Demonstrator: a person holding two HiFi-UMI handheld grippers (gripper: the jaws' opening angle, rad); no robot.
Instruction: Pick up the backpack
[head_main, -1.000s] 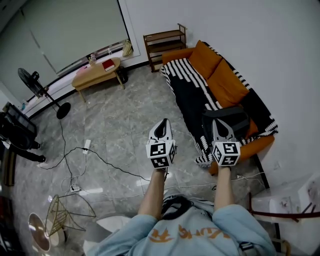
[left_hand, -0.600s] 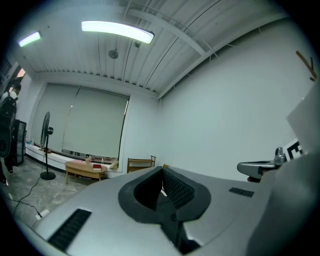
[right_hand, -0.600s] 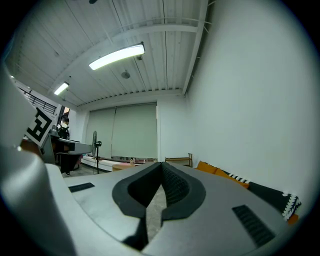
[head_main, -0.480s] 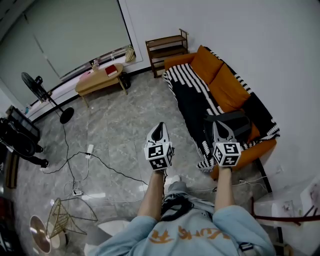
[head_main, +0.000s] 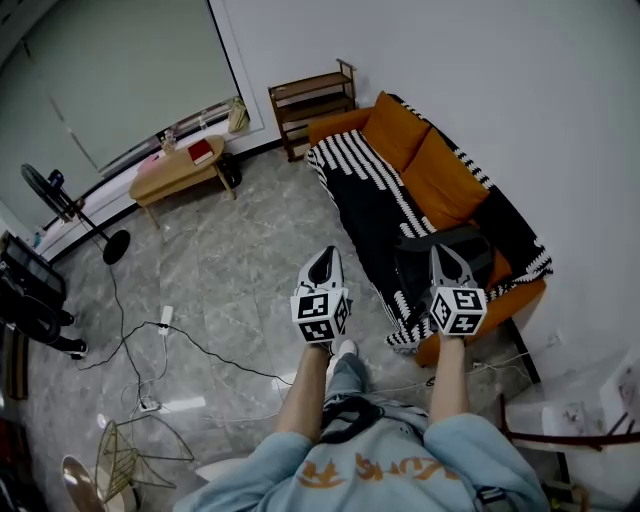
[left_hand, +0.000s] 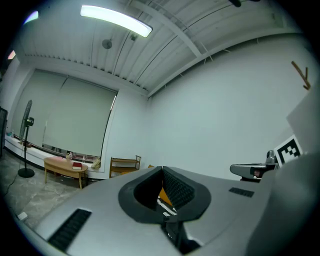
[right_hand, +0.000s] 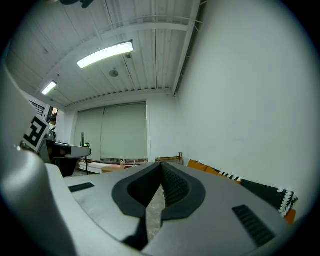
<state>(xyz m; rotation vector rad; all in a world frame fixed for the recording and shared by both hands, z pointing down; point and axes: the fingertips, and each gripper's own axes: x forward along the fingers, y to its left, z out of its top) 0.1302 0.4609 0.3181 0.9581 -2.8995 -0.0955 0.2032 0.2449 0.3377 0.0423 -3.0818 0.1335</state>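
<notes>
We hold left gripper (head_main: 322, 262) and right gripper (head_main: 443, 256) level, closed and empty: the backpack (head_main: 478, 243) on the sofa (head_main: 440, 180), far right, is not yet reached.

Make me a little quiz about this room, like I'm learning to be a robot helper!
1. Where is the backpack lying?
2. True or false: the left hand-held gripper and the right hand-held gripper both have their jaws wide open.
3. What colour are the cushions of the sofa? A green, B orange, C pink.

Key:
1. On the sofa.
2. False: both are shut, with nothing between the jaws.
3. B.
</notes>
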